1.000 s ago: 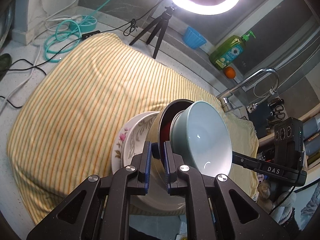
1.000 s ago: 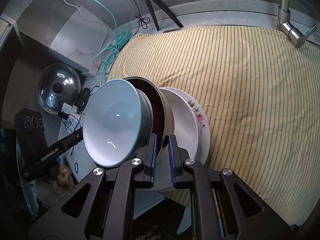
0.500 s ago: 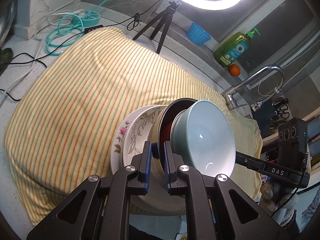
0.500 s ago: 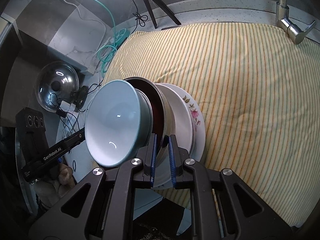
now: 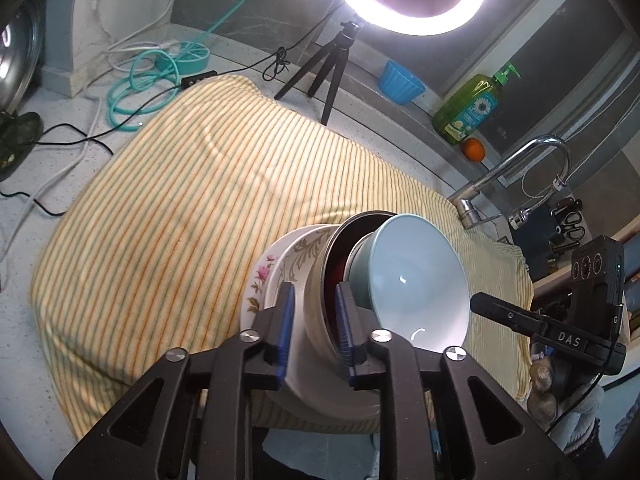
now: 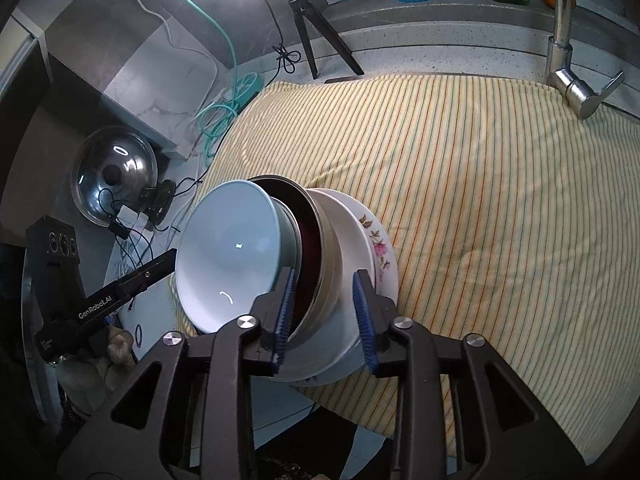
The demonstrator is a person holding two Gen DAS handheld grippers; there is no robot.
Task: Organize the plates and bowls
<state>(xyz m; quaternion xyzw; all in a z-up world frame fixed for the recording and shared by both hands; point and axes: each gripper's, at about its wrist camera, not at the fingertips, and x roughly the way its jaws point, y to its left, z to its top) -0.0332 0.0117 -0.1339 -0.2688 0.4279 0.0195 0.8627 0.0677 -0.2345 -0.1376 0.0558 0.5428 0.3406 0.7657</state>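
Both the left hand-held gripper (image 5: 314, 330) and the right hand-held gripper (image 6: 324, 312) stand open astride the cream red-lined bowl (image 6: 326, 256), the pale blue ceramic bowl (image 6: 228, 256) nested in it, over white floral plates (image 5: 264, 280) on the striped yellow cloth (image 6: 480, 200), so stacking seems finished; next, I judge, both draw straight back.

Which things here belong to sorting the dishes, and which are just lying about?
Job: light blue bowl, dark-lined bowl, flowered plates, left tongs, right tongs.
Lying about: soap bottle, orange, blue cup, tripod, pot lid, faucet.
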